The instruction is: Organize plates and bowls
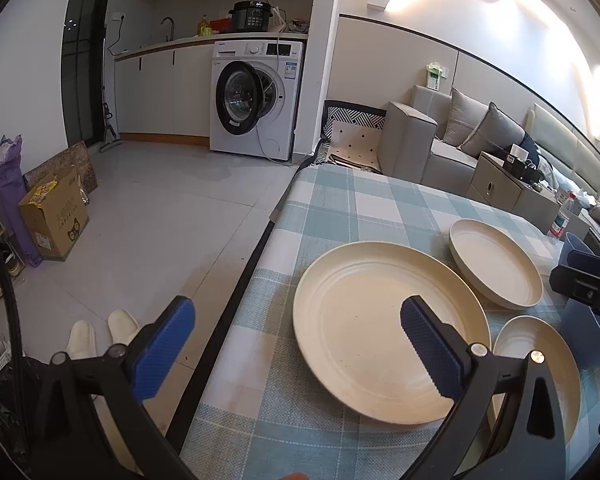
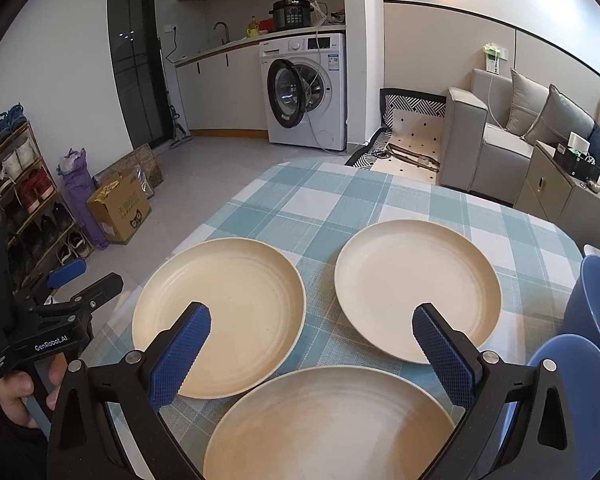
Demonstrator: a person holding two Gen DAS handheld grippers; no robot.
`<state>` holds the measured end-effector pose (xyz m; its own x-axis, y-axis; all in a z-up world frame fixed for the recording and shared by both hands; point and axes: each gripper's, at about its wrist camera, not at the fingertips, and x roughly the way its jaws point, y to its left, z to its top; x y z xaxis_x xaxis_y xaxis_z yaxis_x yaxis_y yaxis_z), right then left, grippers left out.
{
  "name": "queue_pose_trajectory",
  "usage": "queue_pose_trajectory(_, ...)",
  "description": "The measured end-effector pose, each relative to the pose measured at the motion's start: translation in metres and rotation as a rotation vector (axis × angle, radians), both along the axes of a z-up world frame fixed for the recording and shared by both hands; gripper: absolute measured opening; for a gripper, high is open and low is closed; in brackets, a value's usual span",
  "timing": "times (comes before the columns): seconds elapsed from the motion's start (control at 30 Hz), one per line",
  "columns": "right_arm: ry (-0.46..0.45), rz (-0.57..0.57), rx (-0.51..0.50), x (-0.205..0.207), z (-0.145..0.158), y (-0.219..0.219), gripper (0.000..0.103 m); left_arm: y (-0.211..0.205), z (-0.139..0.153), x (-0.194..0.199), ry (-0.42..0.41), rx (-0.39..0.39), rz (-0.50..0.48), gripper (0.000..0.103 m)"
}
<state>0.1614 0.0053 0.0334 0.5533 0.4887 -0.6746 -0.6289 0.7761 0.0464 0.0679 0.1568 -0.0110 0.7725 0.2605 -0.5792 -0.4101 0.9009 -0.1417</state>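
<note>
The table (image 2: 340, 200), under a blue-and-white checked cloth, carried everything. Three cream plates lay flat and apart in a loose triangle near its front edge, none stacked, so the sorting looked barely begun.

The largest plate (image 1: 388, 332) sat toward the table's left edge. The left tongs (image 1: 298, 350) hung released above that edge, one finger past the table over the floor and the other over the plate's bowl. Straddling the rim like that, they seemed lined up to pinch it.

The second plate (image 2: 416, 292) lay further back toward the right. The third plate (image 2: 332, 424) was closest to the front edge, directly under the right tongs (image 2: 312, 354). Those were also released and empty, spread wide above the gap where the three plates came closest. That position left any of them within reach, with the near one the likeliest pick.

Two blue bowls (image 2: 580, 392) stood by the table's right edge, the nearer one overlapping the farther in view; whether they touched I could not tell. Grouped there, they seemed kept apart from the plates, ready to nest.
</note>
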Motion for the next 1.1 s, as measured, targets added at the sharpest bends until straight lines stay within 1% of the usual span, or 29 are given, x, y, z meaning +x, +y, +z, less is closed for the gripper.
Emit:
queue_pose_trajectory(0.13, 0.024, 0.005, -0.01, 0.008, -0.006, 0.005, 0.103, 0.001, -0.005, 0.003, 0.02, -0.008, 0.0, 0.103)
queue_pose_trajectory(0.27, 0.06, 0.019, 0.001, 0.013, -0.012, 0.009, 0.103, 0.002, -0.011, 0.006, 0.045, -0.013, 0.008, 0.103)
queue_pose_trajectory(0.4, 0.08, 0.058, -0.005, 0.015, -0.021, 0.016, 0.103, 0.004, -0.015, 0.009, 0.064, -0.032, 0.015, 0.103)
queue_pose_trajectory(0.53, 0.095, 0.083, -0.015, 0.02, -0.029, 0.022, 0.102, 0.004, -0.016, 0.012, 0.082, -0.004, 0.015, 0.103)
queue_pose_trajectory(0.6, 0.122, 0.094, -0.021, 0.026, -0.033, 0.024, 0.096, 0.007, -0.018, 0.014, 0.092, -0.008, 0.019, 0.103)
queue_pose_trajectory(0.67, 0.133, 0.105, -0.036, 0.031, -0.037, 0.028, 0.093, 0.01, -0.02, 0.016, 0.099, -0.021, 0.016, 0.103)
queue_pose_trajectory(0.8, 0.149, 0.116, -0.043, 0.034, -0.044, 0.031, 0.085, 0.011, -0.024, 0.02, 0.128, 0.001, 0.016, 0.103)
queue_pose_trajectory(0.87, 0.162, 0.121, -0.045, 0.034, -0.049, 0.032, 0.082, 0.011, -0.027, 0.022, 0.137, 0.003, 0.001, 0.103)
queue_pose_trajectory(1.03, 0.194, 0.134, -0.063, 0.035, -0.057, 0.039, 0.078, 0.014, -0.032, 0.023, 0.144, -0.035, -0.018, 0.101)
queue_pose_trajectory(1.1, 0.207, 0.135, -0.065, 0.036, -0.059, 0.041, 0.074, 0.014, -0.033, 0.023, 0.146, -0.043, -0.024, 0.1)
